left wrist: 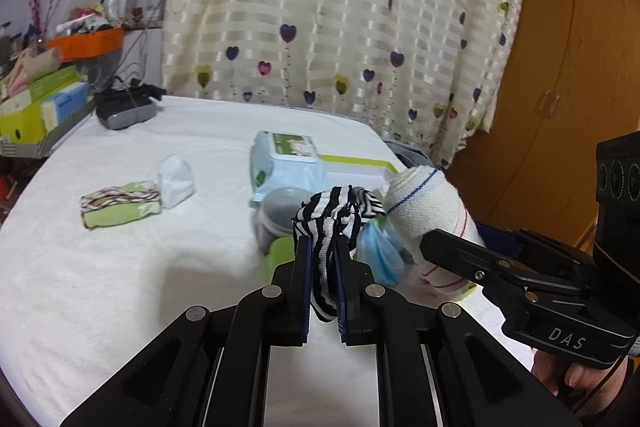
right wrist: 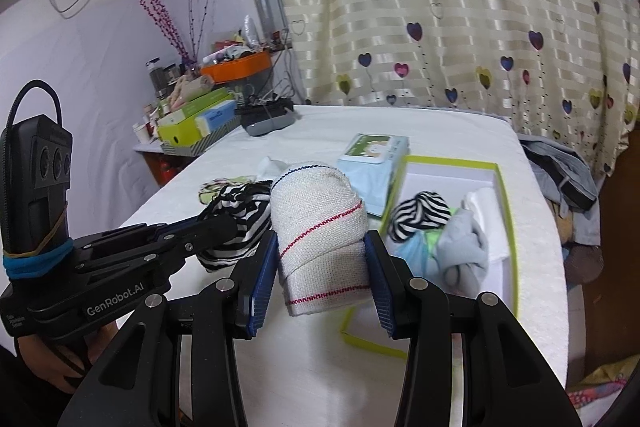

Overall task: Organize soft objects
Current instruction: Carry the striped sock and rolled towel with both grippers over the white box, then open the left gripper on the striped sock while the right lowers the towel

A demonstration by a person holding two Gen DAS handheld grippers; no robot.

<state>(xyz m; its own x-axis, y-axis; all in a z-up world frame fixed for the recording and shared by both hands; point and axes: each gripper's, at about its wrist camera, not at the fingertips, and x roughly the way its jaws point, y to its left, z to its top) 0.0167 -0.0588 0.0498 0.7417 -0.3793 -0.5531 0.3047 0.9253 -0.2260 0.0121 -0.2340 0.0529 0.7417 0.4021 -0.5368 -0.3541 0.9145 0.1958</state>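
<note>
The left hand-held gripper (left wrist: 323,259) is pinching a black-and-white striped sock (left wrist: 330,223) between its two blue-padded fingers, which are sitting narrow, with the fabric bunching above the tips and hanging down between them. Just to its right, the right hand-held gripper (right wrist: 320,267) is squeezing a rolled white cloth (right wrist: 320,235) with red and blue stitched lines, its fingers spread wider around the roll. The two held bundles are sitting close beside each other above the white-covered bench (left wrist: 120,267).

Just ahead and to the right of the right hand-held gripper, a box (right wrist: 505,187) with a lime-green rim is lying open on the bench. Inside it, a second striped bundle (right wrist: 420,213) is resting against a grey sock (right wrist: 464,247), with light blue and green fabric below them and a white folded piece (right wrist: 486,207) at the far side. A pack of wipes (right wrist: 374,167) is lying just beyond the box, touching its far left edge.

Well to the left of the left hand-held gripper, a green sock (left wrist: 120,207) and a small white sock (left wrist: 176,179) are lying next to each other on the bench. Farther off, a dark grey device (left wrist: 126,109) is sitting at the far corner.
</note>
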